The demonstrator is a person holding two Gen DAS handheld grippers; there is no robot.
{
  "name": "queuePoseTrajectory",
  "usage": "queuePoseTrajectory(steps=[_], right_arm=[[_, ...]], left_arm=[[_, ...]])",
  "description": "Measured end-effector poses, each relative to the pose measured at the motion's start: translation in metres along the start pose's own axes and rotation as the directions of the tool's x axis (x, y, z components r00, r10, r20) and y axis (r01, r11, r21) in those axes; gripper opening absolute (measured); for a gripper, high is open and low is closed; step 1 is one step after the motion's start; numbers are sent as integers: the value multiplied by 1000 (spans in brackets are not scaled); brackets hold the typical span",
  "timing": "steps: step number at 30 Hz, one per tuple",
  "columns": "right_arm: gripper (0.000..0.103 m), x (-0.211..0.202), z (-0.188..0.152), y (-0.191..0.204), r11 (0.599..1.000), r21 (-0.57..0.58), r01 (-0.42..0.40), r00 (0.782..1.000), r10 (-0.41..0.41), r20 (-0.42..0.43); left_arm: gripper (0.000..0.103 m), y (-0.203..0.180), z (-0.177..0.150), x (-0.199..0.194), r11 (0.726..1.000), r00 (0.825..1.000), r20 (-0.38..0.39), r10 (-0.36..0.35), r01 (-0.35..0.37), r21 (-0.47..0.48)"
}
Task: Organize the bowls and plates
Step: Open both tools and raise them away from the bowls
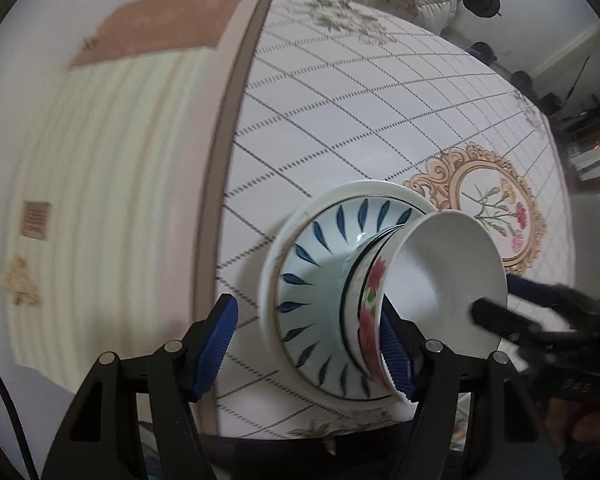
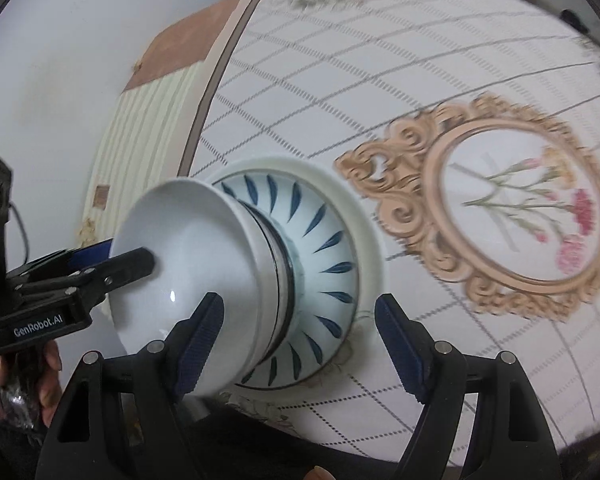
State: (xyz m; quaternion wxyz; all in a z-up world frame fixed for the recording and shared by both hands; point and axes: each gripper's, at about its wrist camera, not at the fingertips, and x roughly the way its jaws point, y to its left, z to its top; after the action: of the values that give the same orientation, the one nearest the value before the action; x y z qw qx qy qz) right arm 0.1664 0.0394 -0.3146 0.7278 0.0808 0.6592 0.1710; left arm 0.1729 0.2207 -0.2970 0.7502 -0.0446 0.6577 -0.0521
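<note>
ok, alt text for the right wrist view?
A stack of dishes sits near the table edge: a plain white bowl on top, a blue-leaf bowl lower down, a white plate at the bottom. The right hand-held gripper hangs open above it, and the left hand-held gripper reaches in from the left, straddling the top bowl's rim.

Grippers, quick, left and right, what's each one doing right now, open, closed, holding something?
Left gripper: open, holding nothing; its fingers straddle one side of the bowl stack.
Right gripper: open, empty, above the same stack.
</note>
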Motion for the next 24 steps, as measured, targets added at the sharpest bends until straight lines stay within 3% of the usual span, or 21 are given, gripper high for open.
queuePoseTrajectory(steps=[5,7,10,14,21,24], right_arm=[[84,-42,-10,5,993,52,103,992,-107,72],[89,-55,-16,10,989,55,139,985,-144,99],[100,-83,-28,21,978,47,204,966,-209,150],[103,-120,-45,35,959,41,279,934,-281,219],[103,-187,-76,48,933,58,355,876,-354,329],[103,-210,-90,53,932,57,357,865,-353,355]], left_arm=[[66,-10,-9,-26,998,998,35,56,-57,33],[67,-15,-13,-37,996,996,47,71,-74,48],[73,-23,-20,-58,995,994,81,77,-81,52],[96,-34,-28,-89,994,985,146,94,-102,47],[98,-54,-52,-139,991,962,242,129,-133,-2],[98,-66,-66,-159,991,956,261,136,-136,-14]])
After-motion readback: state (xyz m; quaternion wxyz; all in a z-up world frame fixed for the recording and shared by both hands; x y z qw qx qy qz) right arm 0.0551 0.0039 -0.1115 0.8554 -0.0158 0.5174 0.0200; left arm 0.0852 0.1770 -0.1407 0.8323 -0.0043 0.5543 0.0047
